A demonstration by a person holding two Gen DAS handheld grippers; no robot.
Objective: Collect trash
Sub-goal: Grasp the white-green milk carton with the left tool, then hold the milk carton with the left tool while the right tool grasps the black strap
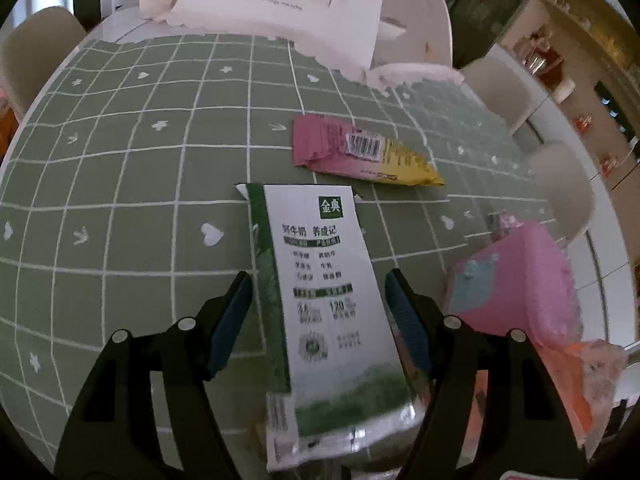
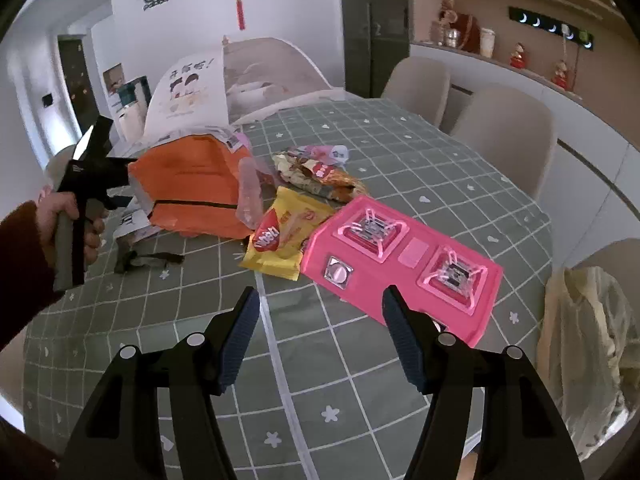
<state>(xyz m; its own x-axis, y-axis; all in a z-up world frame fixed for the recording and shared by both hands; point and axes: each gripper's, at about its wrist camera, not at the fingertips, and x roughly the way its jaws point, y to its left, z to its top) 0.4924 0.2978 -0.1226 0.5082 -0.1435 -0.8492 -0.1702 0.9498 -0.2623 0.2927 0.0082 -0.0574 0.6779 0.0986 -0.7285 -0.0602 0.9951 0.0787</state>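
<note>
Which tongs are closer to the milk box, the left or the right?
Left. The left tongs are open with the milk box lying right between them. The right tongs hang open over bare tablecloth; no milk box shows in their view.

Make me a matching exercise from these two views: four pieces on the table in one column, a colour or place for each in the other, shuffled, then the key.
Things
1. milk carton
2. toy stove
3. snack wrapper
4. orange bag

Descriptions
A. pink at one end, yellow at the other, with a barcode label
B. pink, two clear burners and a silver knob
C. white and green, lying between the open fingers of the left gripper
D. beside the person's hand in the right wrist view

Pairs: 1-C, 2-B, 3-A, 4-D
</note>
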